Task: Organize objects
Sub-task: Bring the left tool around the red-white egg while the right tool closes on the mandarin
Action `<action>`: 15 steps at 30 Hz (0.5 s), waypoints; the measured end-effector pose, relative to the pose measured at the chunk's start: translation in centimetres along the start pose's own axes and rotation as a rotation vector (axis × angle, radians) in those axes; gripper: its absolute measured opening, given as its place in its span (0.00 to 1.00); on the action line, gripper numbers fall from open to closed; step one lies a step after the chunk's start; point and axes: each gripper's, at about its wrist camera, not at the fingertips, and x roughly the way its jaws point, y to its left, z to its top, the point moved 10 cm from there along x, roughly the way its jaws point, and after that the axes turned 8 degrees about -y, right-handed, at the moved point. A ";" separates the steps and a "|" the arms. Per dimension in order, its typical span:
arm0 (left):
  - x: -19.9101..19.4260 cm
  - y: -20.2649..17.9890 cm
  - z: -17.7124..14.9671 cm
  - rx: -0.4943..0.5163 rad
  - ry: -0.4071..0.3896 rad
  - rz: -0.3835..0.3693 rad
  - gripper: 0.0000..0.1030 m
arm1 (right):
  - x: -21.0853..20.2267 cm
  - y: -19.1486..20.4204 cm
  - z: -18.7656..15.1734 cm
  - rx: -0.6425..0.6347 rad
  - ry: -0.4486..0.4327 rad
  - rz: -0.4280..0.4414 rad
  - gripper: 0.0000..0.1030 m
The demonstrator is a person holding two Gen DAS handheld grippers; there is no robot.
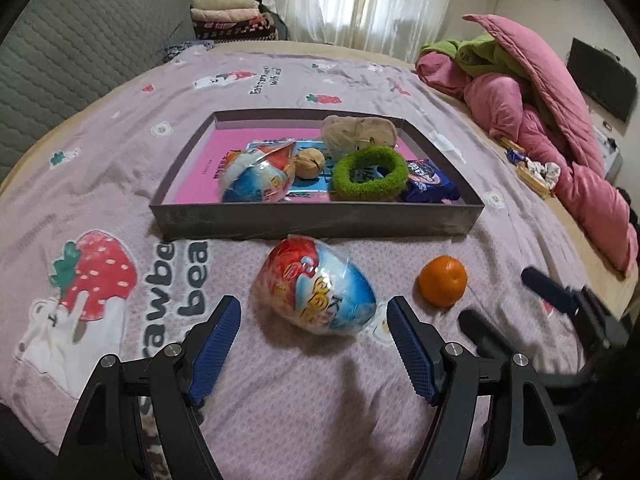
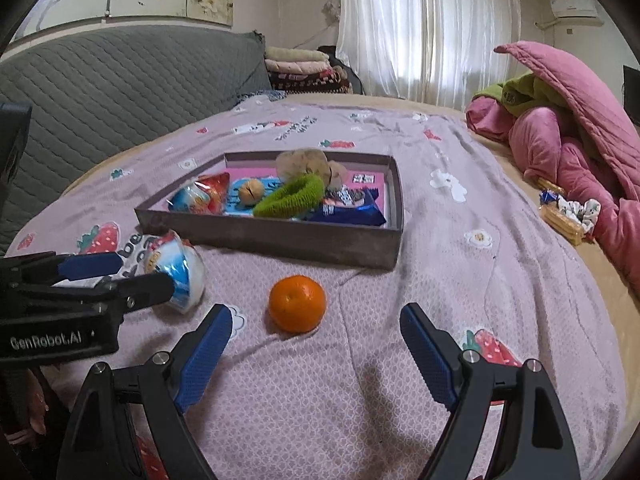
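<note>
A red, white and blue toy egg (image 1: pixel 316 286) lies on the bed just in front of my open left gripper (image 1: pixel 314 312), its near end between the fingertips. The egg also shows in the right wrist view (image 2: pixel 180 276). An orange (image 2: pixel 297 303) lies just ahead of my open, empty right gripper (image 2: pixel 316 320); it also shows in the left wrist view (image 1: pixel 443 280). Behind them a shallow grey box (image 1: pixel 316 220) holds a second egg (image 1: pixel 256 178), a walnut (image 1: pixel 309 163), a green ring (image 1: pixel 370 174), a beige plush (image 1: pixel 356 132) and a blue snack packet (image 1: pixel 430 184).
The bed carries a lilac strawberry-print blanket (image 2: pixel 480 280). Pink and green bedding (image 2: pixel 568 132) is heaped at the right, with biscuits and small items (image 2: pixel 568 212) beside it. A grey quilted headboard (image 2: pixel 100 88) stands at the left.
</note>
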 end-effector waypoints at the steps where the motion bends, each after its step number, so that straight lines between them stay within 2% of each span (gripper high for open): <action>1: 0.3 -0.2 0.1 0.002 0.005 0.001 0.74 | 0.2 0.0 -0.2 -0.008 0.006 -0.002 0.83; 8: 2.3 -0.1 0.7 -0.043 0.021 0.043 0.74 | 1.3 0.5 -0.8 -0.035 0.026 -0.008 0.83; 15: 3.9 0.6 0.4 -0.067 0.044 0.117 0.74 | 3.0 1.1 -0.8 -0.075 0.034 -0.040 0.83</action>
